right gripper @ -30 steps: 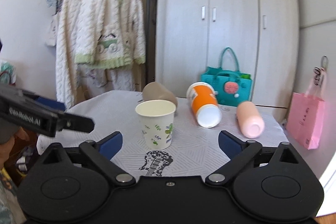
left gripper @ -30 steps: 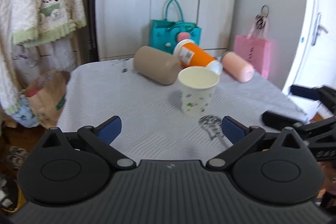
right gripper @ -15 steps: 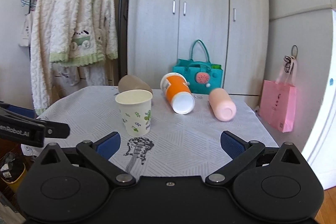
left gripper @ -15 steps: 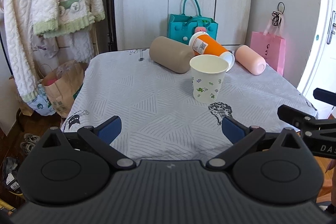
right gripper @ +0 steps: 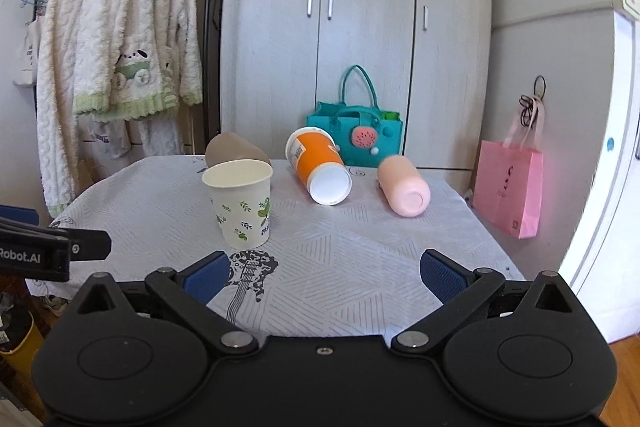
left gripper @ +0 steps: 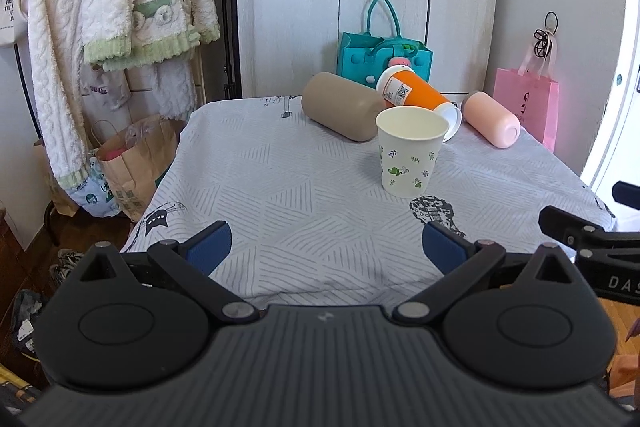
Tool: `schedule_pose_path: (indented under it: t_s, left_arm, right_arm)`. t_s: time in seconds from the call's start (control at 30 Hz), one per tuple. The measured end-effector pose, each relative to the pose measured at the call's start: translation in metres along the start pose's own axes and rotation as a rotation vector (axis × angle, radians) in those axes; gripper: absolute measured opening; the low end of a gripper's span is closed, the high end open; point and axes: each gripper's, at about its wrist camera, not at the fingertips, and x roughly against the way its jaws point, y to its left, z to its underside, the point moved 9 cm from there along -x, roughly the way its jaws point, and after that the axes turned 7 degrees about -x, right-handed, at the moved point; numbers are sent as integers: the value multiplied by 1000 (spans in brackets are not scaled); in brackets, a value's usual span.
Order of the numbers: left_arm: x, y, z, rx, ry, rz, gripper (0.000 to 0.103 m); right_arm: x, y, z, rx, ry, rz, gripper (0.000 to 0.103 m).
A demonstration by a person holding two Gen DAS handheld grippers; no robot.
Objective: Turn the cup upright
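Observation:
A white paper cup with green leaf prints (left gripper: 410,151) stands upright, mouth up, on the grey patterned tablecloth (left gripper: 280,187); it also shows in the right wrist view (right gripper: 241,203). Behind it an orange cup (left gripper: 416,99) (right gripper: 318,165), a tan cup (left gripper: 340,111) (right gripper: 232,151) and a pink cup (left gripper: 490,119) (right gripper: 404,187) lie on their sides. My left gripper (left gripper: 326,249) is open and empty, over the table's near edge. My right gripper (right gripper: 326,275) is open and empty, near the front edge, short of the paper cup.
A teal bag (right gripper: 356,135) stands behind the table by the grey wardrobe. A pink gift bag (right gripper: 510,187) sits at the right. Cream garments hang on a rack (left gripper: 100,7) at the left, with a brown paper bag (left gripper: 132,163) below.
Both grippers have pulled back and away from the table, so the cups look farther off. The paper cup stays upright. Both stay open.

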Motion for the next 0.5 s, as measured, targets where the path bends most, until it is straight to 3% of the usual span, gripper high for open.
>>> schedule_pose_path:
  t_s: [0.5]
  left_arm:
    - [-7,5,7,10,17,-60,103]
  right_arm:
    - [-7,4,4,16,11,28,103]
